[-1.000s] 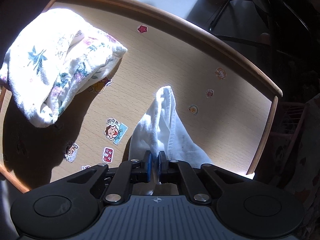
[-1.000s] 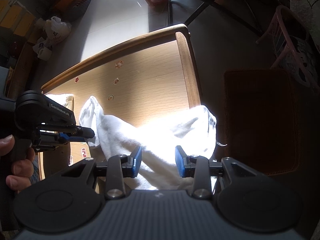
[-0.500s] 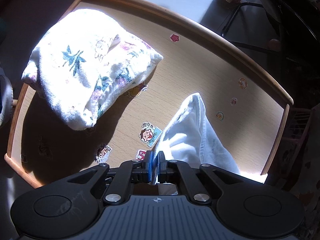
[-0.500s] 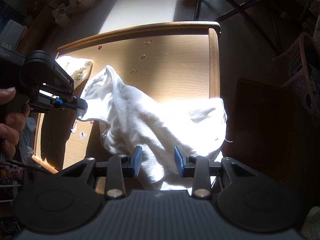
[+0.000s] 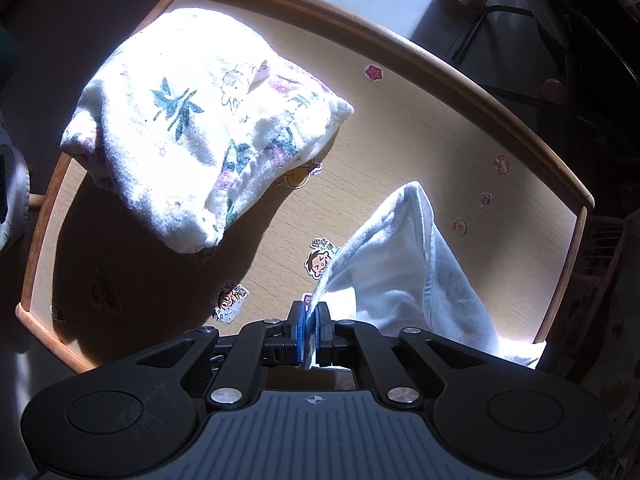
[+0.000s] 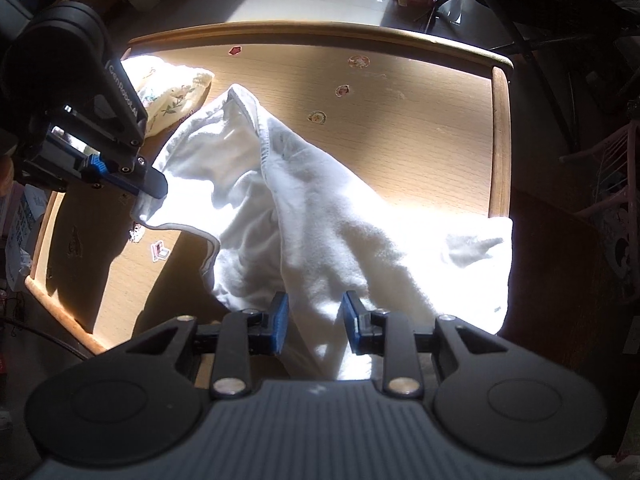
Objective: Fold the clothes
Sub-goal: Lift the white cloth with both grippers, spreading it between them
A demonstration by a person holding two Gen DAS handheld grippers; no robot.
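Left gripper (image 5: 310,322) clamped edge of white garment (image 6: 320,216), lifting that edge off wooden surface (image 5: 400,132). Rest of garment lay rumpled across surface, overhanging right rim. Right gripper (image 6: 315,322) spread wide, garment fold between its pads, probably untouched. Floral folded cloth (image 5: 200,128) sat at far left, apart.

Pale wood-grain laminate counter (image 5: 400,152) with smooth rounded wooden rim, matt; glossy paper cartoon stickers (image 5: 320,258) stuck on it; soft white knit cotton garment (image 6: 320,216), fuzzy; nubby floral-print terry cloth bundle (image 5: 200,128); matt black plastic left tool (image 5: 310,328) and right tool (image 6: 314,318), blue rubbery pads, shiny metal bolts
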